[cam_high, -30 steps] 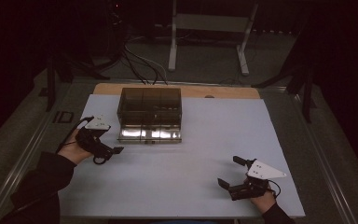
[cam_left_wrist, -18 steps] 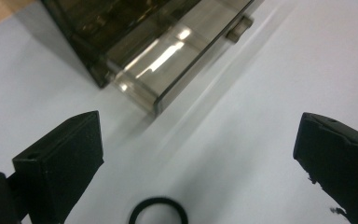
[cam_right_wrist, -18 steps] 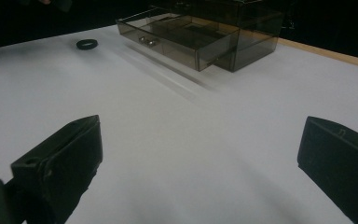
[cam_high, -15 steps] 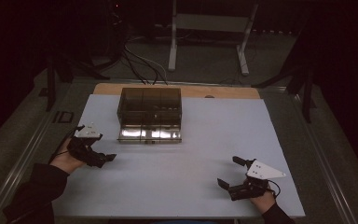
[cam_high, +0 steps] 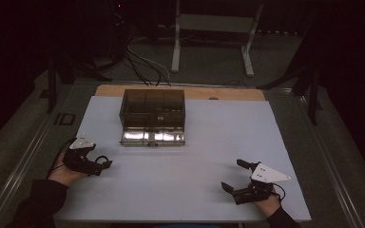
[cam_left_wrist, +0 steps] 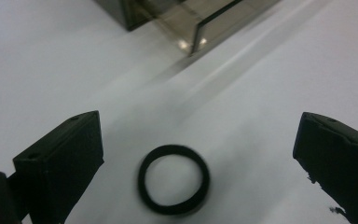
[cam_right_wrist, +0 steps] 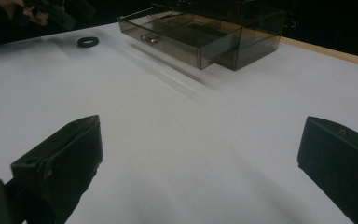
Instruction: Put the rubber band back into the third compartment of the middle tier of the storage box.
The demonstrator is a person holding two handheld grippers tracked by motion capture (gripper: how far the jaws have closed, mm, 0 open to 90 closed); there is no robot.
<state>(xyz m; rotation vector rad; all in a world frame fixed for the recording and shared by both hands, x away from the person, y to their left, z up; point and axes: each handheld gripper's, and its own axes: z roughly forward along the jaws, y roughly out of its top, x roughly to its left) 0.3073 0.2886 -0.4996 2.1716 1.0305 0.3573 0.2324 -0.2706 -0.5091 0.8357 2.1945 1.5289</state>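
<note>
A white sheet covers the wooden table — only a strip of wood shows at the far edge. Beyond it, on the dim floor, stand a pale metal frame and dark cables.

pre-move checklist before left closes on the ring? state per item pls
1. Left gripper open: ok, jaws stand wide apart.
2. Black ring between the left jaws: ok, roughly centred, touching neither jaw.
3. Ring flat on the white table: ok by the look of it, though its edge is slightly blurred.
4. Drawer box clear of the left gripper: ok, it sits farther off, drawer pulled out.
5. Right gripper out of the way: ok, open, holding nothing, at the table's other side.
6. Jaw height low enough to catch the ring: cannot tell.
</note>
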